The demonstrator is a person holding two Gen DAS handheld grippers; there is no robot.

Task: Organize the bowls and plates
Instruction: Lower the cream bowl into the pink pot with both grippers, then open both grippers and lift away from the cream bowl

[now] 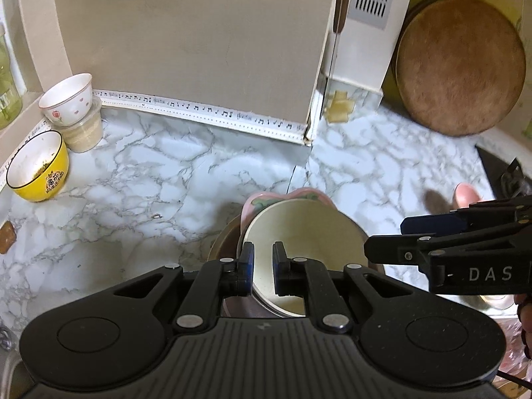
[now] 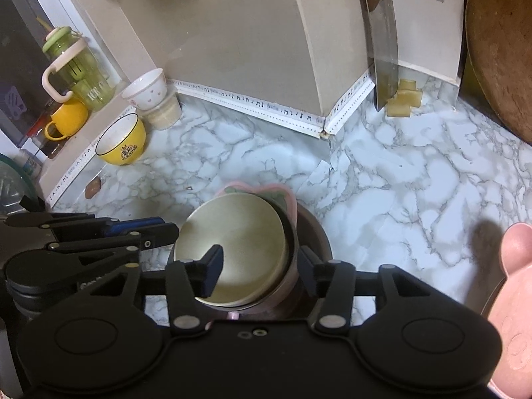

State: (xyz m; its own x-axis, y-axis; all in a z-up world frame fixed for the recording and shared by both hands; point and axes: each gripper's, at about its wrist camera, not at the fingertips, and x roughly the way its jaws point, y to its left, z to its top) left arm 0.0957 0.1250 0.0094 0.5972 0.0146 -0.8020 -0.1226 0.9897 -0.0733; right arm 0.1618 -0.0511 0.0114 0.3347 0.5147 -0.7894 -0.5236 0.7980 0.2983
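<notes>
A cream bowl (image 1: pixel 309 232) sits in a stack with a pink floral plate (image 1: pixel 262 199) and a dark bowl (image 1: pixel 226 242) on the marble counter. My left gripper (image 1: pixel 263 262) straddles the cream bowl's near rim, jaws nearly closed on it. My right gripper (image 2: pixel 259 266) is open around the same stack, with the cream bowl (image 2: pixel 239 236) and dark bowl (image 2: pixel 316 232) between its fingers. The right gripper also shows at the right of the left wrist view (image 1: pixel 432 232). A yellow bowl (image 1: pixel 36 166) and a white tulip bowl (image 1: pixel 66 98) stand at far left.
A plastic tub (image 1: pixel 83 133) carries the white bowl. A round wooden board (image 1: pixel 460 63) leans at right, a cleaver (image 2: pixel 385 50) leans on the wall. A pink plate (image 2: pixel 512 299) lies at right. A green bottle (image 2: pixel 76 69) and yellow mug (image 2: pixel 66 118) stand on the ledge.
</notes>
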